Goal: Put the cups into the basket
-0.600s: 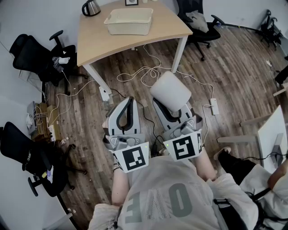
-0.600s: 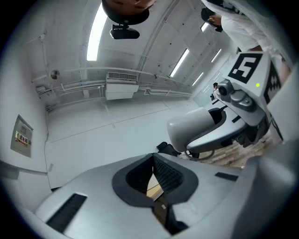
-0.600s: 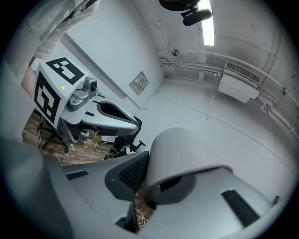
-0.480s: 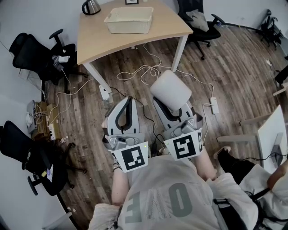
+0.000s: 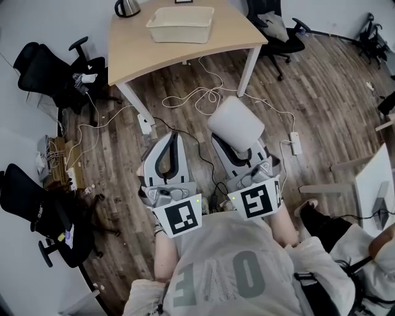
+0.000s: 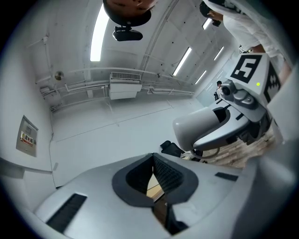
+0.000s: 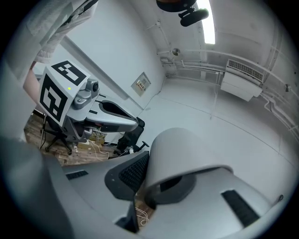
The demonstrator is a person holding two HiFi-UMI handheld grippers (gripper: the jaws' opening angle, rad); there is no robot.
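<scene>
Right gripper (image 5: 238, 147) pinched white cup (image 5: 235, 124); left gripper (image 5: 174, 137) pressed together, empty. Basket (image 5: 179, 34) stood on table (image 5: 139, 52), well ahead, slightly left of cup, long axis crosswise

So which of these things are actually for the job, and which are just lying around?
For the job:
cup, gripped by the right gripper
basket on the table
left gripper, shut and empty

Lying about:
kettle
office chairs
floor cables
power strip

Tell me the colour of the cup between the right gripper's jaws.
Plain white, no pattern. The cup shows best in the head view.
</scene>
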